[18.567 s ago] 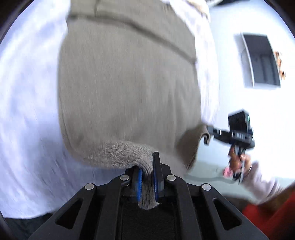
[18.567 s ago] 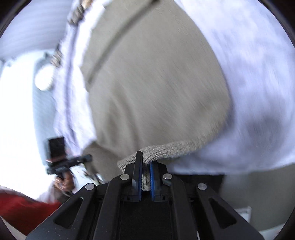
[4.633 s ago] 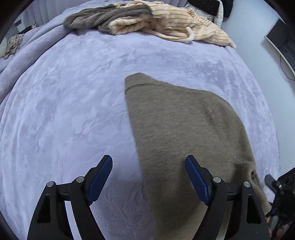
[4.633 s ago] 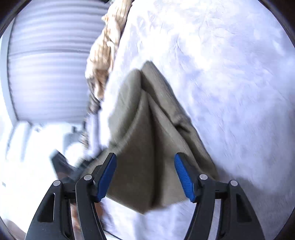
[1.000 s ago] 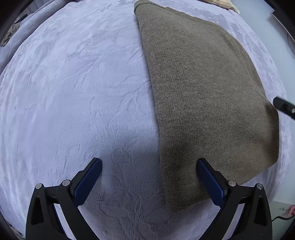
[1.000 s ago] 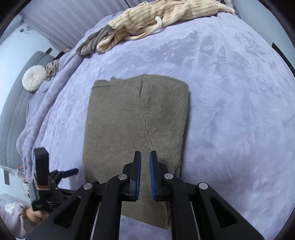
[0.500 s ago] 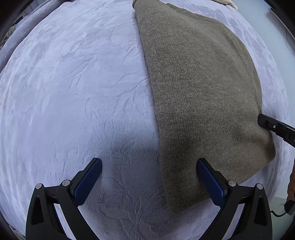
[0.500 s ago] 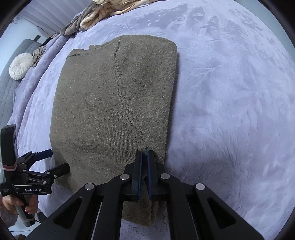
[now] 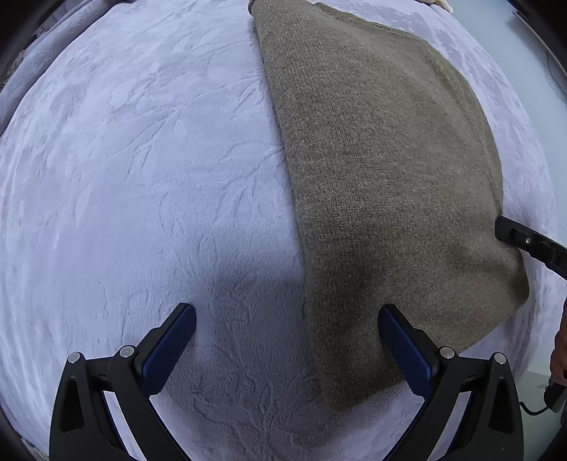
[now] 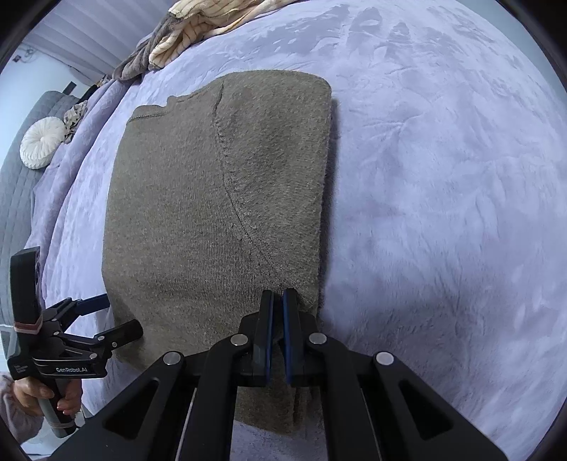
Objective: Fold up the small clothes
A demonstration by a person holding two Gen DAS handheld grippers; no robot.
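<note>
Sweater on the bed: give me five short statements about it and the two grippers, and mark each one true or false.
1. The olive sweater lies flat and folded on the lavender blanket. True.
2. The left gripper is clamped on the sweater. False: its jaws stand wide open, straddling the sweater's edge.
3. The right gripper is closed at the sweater's near right corner. True.
4. A pile of striped cream clothes lies at the far end of the bed. True.
5. The round white cushion rests on top of the sweater. False: it sits well off to the side, apart from it.
</note>
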